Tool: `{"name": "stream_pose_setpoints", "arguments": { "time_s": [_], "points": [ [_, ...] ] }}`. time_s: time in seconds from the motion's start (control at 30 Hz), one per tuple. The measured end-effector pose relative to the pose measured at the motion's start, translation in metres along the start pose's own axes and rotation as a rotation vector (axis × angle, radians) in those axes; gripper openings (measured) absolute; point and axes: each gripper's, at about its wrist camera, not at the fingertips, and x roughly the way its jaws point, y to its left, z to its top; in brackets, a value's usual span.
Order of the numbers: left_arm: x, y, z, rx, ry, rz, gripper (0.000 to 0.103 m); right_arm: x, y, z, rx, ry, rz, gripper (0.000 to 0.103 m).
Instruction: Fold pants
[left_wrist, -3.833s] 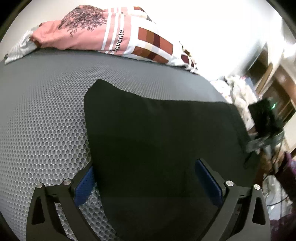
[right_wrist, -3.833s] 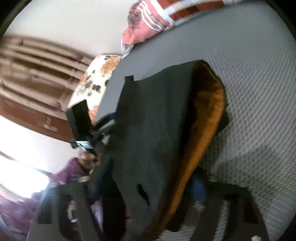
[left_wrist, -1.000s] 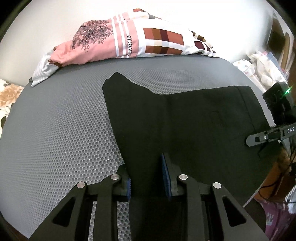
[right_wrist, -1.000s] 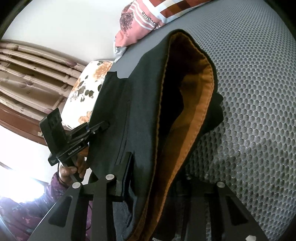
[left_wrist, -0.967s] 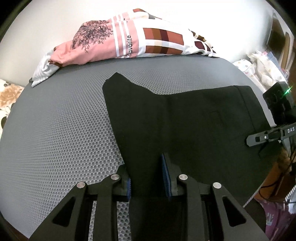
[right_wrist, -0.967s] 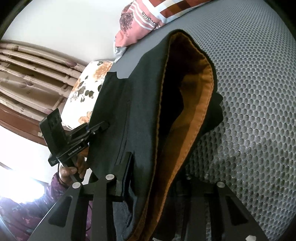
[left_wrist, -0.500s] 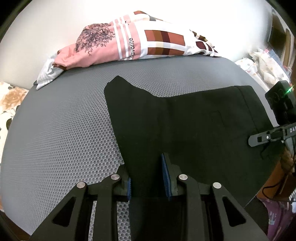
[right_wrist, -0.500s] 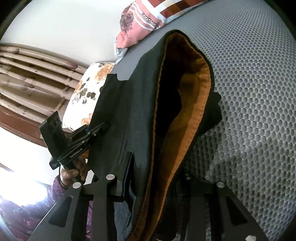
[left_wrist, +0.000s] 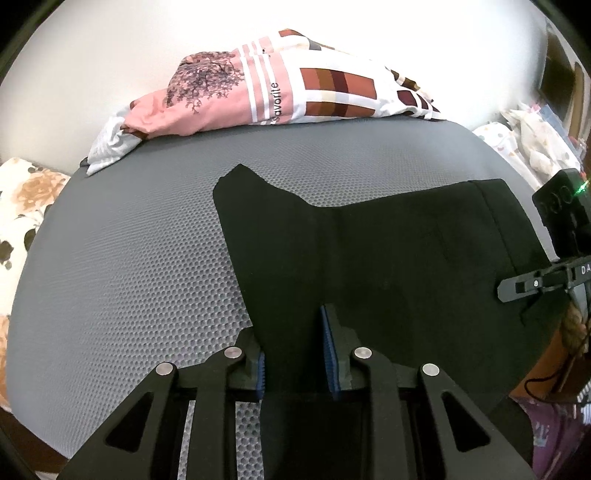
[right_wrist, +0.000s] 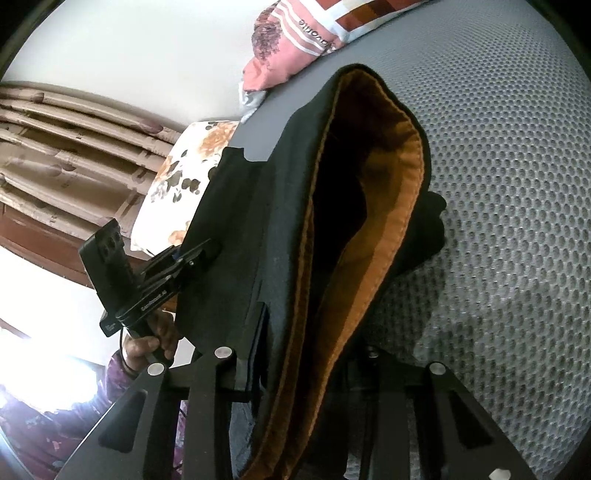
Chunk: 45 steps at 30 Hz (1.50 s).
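Black pants (left_wrist: 388, 258) lie spread on a grey mesh mattress (left_wrist: 129, 258). My left gripper (left_wrist: 293, 341) is shut on their near edge, with the cloth pinched between the blue pads. In the right wrist view the pants (right_wrist: 258, 221) hang in a lifted fold that shows the orange-brown waistband lining (right_wrist: 384, 240). My right gripper (right_wrist: 314, 343) is shut on that waistband; its right finger is hidden by cloth. One right-gripper finger (left_wrist: 532, 282) shows at the pants' right edge. The left gripper's finger (right_wrist: 184, 262) reaches the cloth's left edge.
A pink and brown patterned pillow (left_wrist: 295, 96) lies along the mattress's far edge by a white wall. A floral cushion (right_wrist: 184, 173) sits off the left side. Pale bundled cloths (left_wrist: 535, 147) are piled at the right. A person's hand (right_wrist: 147, 343) holds the left gripper's handle.
Since the earliest frame my left jaws have gone from wide open to shut on the pants' edge. Over the last second both grippers have stayed almost still, holding the cloth.
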Motion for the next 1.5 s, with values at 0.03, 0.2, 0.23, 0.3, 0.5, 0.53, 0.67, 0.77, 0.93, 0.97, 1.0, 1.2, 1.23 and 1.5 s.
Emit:
{"name": "stream_pose_setpoints", "arguments": {
  "time_s": [0.03, 0.2, 0.23, 0.3, 0.5, 0.53, 0.67, 0.77, 0.93, 0.97, 1.0, 1.2, 1.23, 1.5],
  "points": [
    [0.0, 0.001, -0.001, -0.004, 0.001, 0.001, 0.025, 0.001, 0.001, 0.0, -0.003, 0.001, -0.001, 0.03],
    [-0.001, 0.006, -0.007, -0.024, 0.002, 0.001, 0.025, 0.008, 0.004, 0.001, 0.003, 0.003, 0.001, 0.03],
    [-0.002, 0.007, -0.008, -0.025, 0.001, 0.002, 0.025, 0.008, 0.005, 0.001, 0.004, 0.003, 0.005, 0.03],
    [-0.004, 0.007, -0.009, -0.025, -0.002, 0.005, 0.025, 0.008, 0.007, -0.001, 0.004, 0.001, 0.006, 0.03],
    [-0.009, 0.016, -0.01, -0.048, -0.011, 0.0, 0.024, 0.012, 0.015, 0.003, -0.008, 0.004, 0.014, 0.03],
    [-0.01, 0.018, -0.011, -0.052, -0.012, 0.003, 0.024, 0.013, 0.018, 0.004, -0.012, 0.006, 0.014, 0.03],
    [-0.017, 0.025, -0.011, -0.066, -0.024, 0.01, 0.023, 0.018, 0.026, 0.006, -0.028, 0.013, 0.019, 0.03],
    [-0.022, 0.033, -0.009, -0.08, -0.035, 0.016, 0.023, 0.021, 0.031, 0.009, -0.042, 0.019, 0.024, 0.03],
    [-0.024, 0.048, -0.004, -0.108, -0.045, 0.029, 0.023, 0.027, 0.039, 0.018, -0.057, 0.017, 0.044, 0.029],
    [-0.024, 0.051, -0.003, -0.111, -0.048, 0.031, 0.022, 0.029, 0.041, 0.02, -0.059, 0.017, 0.048, 0.029],
    [-0.024, 0.053, -0.002, -0.114, -0.05, 0.037, 0.022, 0.032, 0.042, 0.021, -0.062, 0.019, 0.052, 0.029],
    [-0.023, 0.07, 0.005, -0.141, -0.061, 0.051, 0.022, 0.042, 0.052, 0.03, -0.07, 0.018, 0.064, 0.029],
    [-0.023, 0.073, 0.006, -0.146, -0.062, 0.052, 0.022, 0.043, 0.053, 0.032, -0.07, 0.017, 0.067, 0.029],
    [-0.027, 0.102, 0.02, -0.172, -0.086, 0.076, 0.02, 0.06, 0.065, 0.041, -0.077, 0.011, 0.087, 0.029]
  ]
}}
